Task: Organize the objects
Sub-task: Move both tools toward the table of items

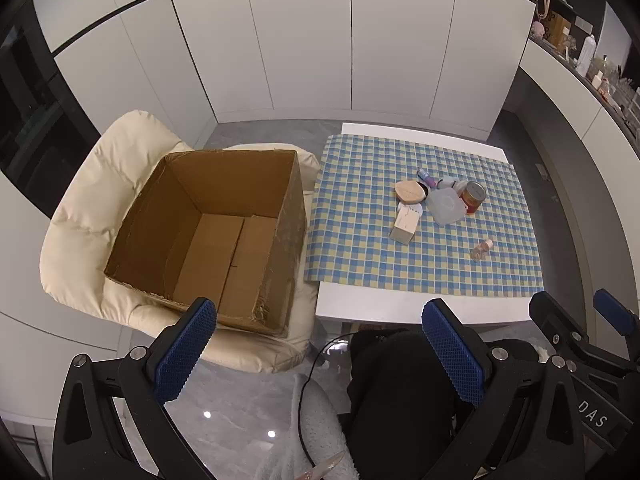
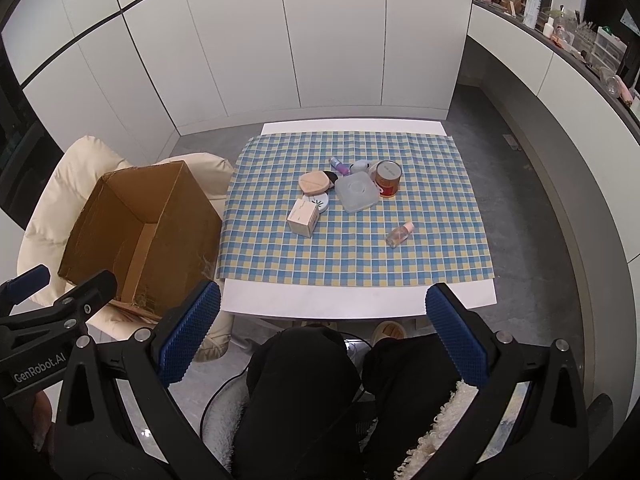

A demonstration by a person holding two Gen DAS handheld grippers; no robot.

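Observation:
A heap of small objects lies on a blue-and-yellow checked cloth (image 2: 420, 252): a beige puff (image 2: 315, 183), a clear square lidded box (image 2: 357, 192), a red can (image 2: 387, 178), a white carton (image 2: 303, 220), a purple tube (image 2: 339, 165) and a small bottle (image 2: 398, 235) apart to the right. An open, empty cardboard box (image 1: 216, 232) sits on a cream chair to the left. My left gripper (image 1: 320, 352) is open and empty, held high and back from the box. My right gripper (image 2: 324, 332) is open and empty, short of the table's near edge.
The white table (image 2: 360, 300) carries the cloth. The cream padded chair (image 1: 80, 216) holds the box. White cabinet doors stand behind. A curved counter with bottles and clutter (image 2: 560, 20) runs along the right. The person's black-clad knees (image 2: 304, 392) are below.

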